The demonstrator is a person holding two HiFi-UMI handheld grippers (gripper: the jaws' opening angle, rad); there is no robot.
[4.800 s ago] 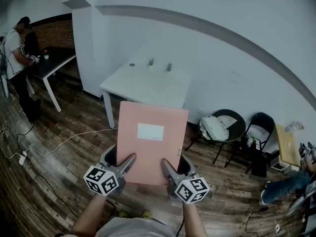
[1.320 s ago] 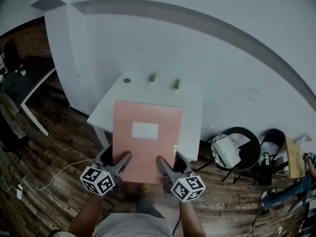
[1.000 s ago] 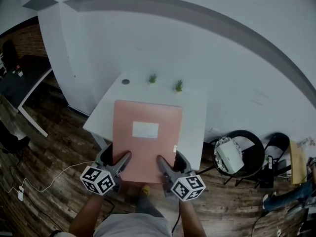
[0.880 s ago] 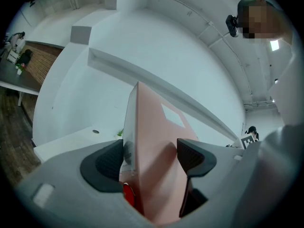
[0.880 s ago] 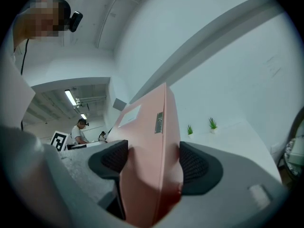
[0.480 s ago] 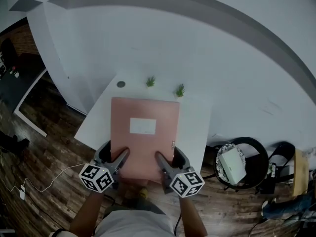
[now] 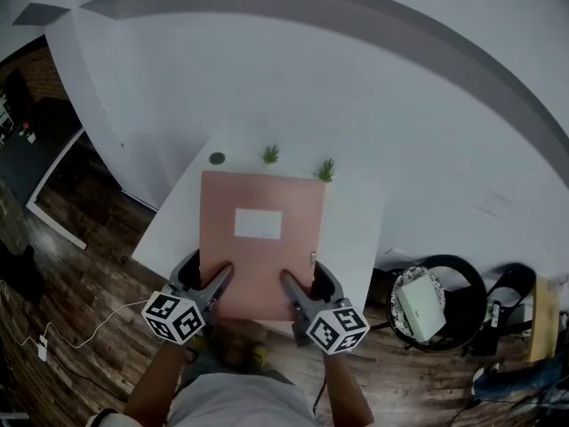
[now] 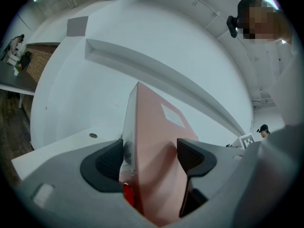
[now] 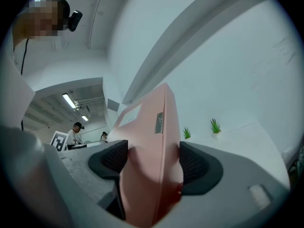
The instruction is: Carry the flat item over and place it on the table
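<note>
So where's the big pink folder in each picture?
Head view: pink folder in the middle, over the white table.
Left gripper view: centre, edge-on, gripped in the left claw.
Right gripper view: centre, edge-on, gripped in the right claw.
Shared landmark: the white table, behind the folder in all three.

You now stand right at the white table (image 7: 354,238), which lay well ahead of you before. The pink folder (image 7: 260,256) you carry now hangs over its top, its far edge near the small plants (image 7: 270,154).
</note>
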